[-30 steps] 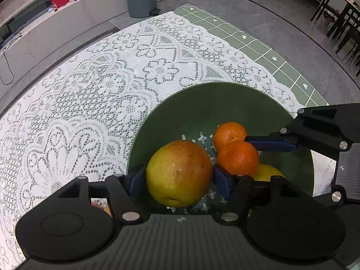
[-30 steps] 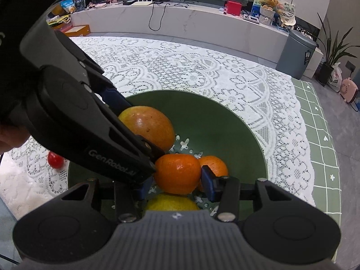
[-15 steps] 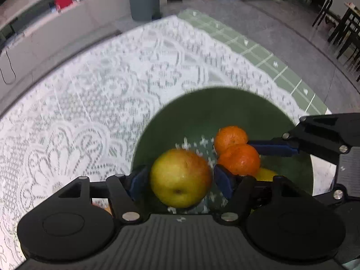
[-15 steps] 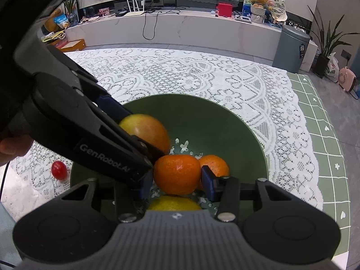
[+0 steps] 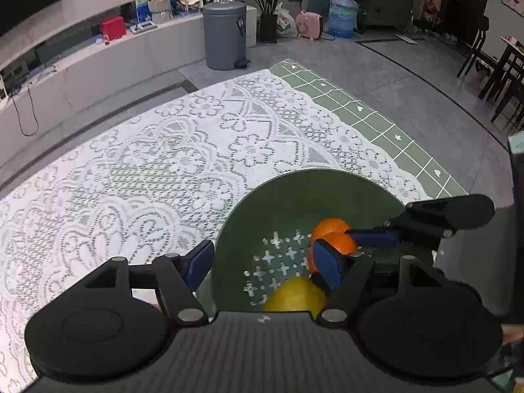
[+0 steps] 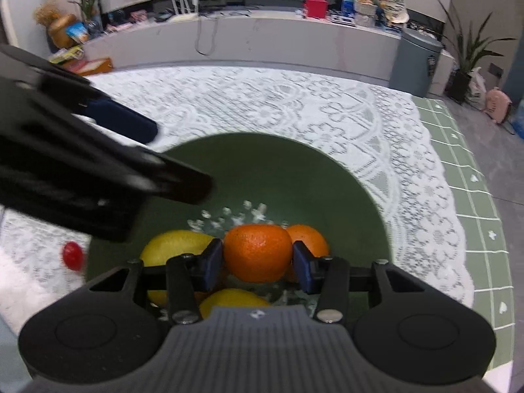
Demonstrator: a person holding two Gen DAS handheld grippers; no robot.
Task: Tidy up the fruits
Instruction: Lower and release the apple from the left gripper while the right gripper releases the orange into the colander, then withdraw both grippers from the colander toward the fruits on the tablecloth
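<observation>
A green bowl (image 5: 294, 193) (image 6: 327, 177) sits on the lace tablecloth. My left gripper (image 5: 262, 262) is open and empty, raised over the bowl's near rim. The yellow-green apple (image 5: 294, 296) (image 6: 173, 245) lies in the bowl below it. My right gripper (image 6: 257, 260) is shut on an orange (image 6: 257, 250) just above the bowl floor; it shows in the left wrist view (image 5: 340, 242) too. A second orange (image 6: 311, 237) (image 5: 329, 224) lies beside it. Another yellow fruit (image 6: 234, 301) lies under my right gripper.
A small red fruit (image 6: 72, 254) lies on the tablecloth (image 5: 147, 170) left of the bowl. A green checked mat (image 5: 376, 124) borders the lace on the right. A grey bin (image 5: 224, 34) and a low cabinet stand beyond the table.
My left gripper has let go of the apple, which now lies in the bowl, and has lifted and pulled back. My right gripper still holds the orange.
</observation>
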